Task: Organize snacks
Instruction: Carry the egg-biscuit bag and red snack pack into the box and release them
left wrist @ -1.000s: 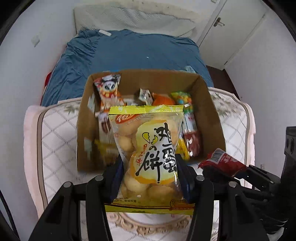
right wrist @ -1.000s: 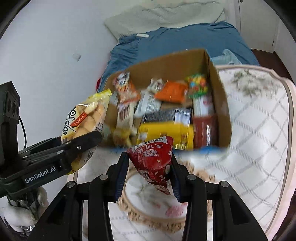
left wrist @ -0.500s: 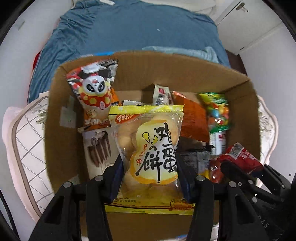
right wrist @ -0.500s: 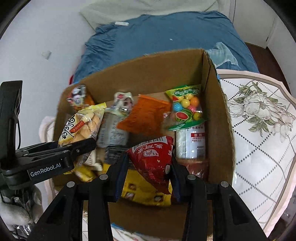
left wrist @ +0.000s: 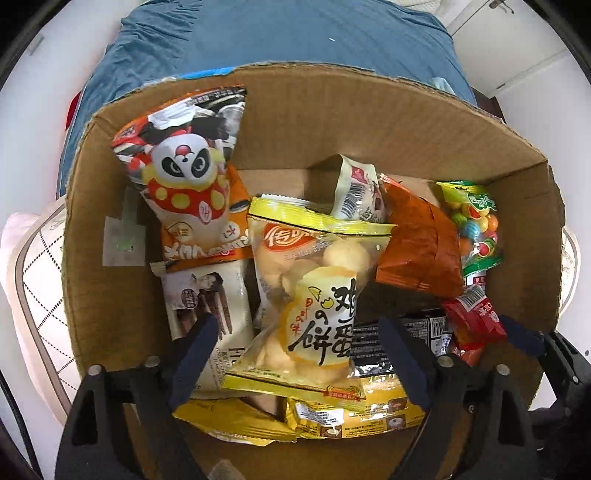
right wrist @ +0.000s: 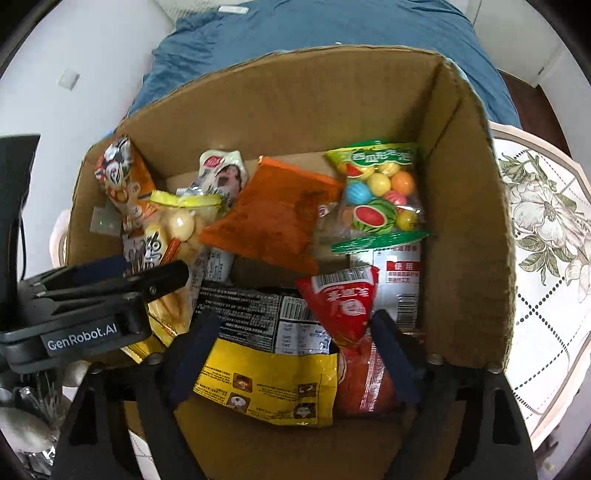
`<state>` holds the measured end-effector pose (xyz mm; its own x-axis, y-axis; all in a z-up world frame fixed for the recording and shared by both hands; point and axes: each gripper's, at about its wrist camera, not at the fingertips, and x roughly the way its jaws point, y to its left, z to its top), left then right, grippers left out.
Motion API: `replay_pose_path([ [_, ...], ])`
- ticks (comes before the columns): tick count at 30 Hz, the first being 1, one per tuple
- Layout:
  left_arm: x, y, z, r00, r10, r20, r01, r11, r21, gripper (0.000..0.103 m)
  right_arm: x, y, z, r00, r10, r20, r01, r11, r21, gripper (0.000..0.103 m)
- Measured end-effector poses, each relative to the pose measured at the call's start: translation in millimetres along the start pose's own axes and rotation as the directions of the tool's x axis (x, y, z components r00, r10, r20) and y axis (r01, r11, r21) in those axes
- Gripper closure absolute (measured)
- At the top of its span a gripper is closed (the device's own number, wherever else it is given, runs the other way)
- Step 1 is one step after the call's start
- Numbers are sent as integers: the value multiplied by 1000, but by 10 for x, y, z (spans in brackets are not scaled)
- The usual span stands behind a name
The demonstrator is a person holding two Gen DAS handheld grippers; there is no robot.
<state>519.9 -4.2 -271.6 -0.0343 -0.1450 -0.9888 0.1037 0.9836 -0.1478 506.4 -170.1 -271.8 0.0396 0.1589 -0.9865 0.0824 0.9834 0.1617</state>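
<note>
1. The left gripper (left wrist: 299, 358) points down into the box (left wrist: 406, 122); its jaws have just been opening and now stand wide, pads clear of the egg-cookie bag (left wrist: 314, 295), which lies loose between them on the other packets.
2. The right gripper (right wrist: 295, 350) also hangs over the box, jaws just opened wide; the red sachet (right wrist: 343, 306) sits between them, nearer the right finger, and whether it touches that pad I cannot tell.
3. Only the left view shows the panda bag (left wrist: 184, 173) face on, leaning on the box's left wall, and a pale chocolate-stick pack (left wrist: 207, 299) below it.
4. Only the right view shows the yellow pouch (right wrist: 269, 384) and the black-labelled pack (right wrist: 251, 314) whole, at the box's near wall, and the left gripper (right wrist: 110, 291) from the side.
5. The box is plain corrugated cardboard with ragged edges; the packets are glossy crinkled film. An orange pouch (right wrist: 273, 218) lies at the box's middle, and a clear bag of round coloured sweets (right wrist: 380, 199) by its right wall.
6. Behind the box lies a blue bedspread (left wrist: 295, 33).
</note>
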Motion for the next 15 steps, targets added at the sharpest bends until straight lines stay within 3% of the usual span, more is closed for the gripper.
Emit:
replay_pose_path([
  [5,-75,15,-37,1000,1,12,-1,1000,-3,10,-89,32,5,999,-37,-2,37,999,0,7],
  [15,-387,-21,-176,998,7,66,-8,1000,7,6,-396,-1,-146,998,-57,30,57,998,7,6],
])
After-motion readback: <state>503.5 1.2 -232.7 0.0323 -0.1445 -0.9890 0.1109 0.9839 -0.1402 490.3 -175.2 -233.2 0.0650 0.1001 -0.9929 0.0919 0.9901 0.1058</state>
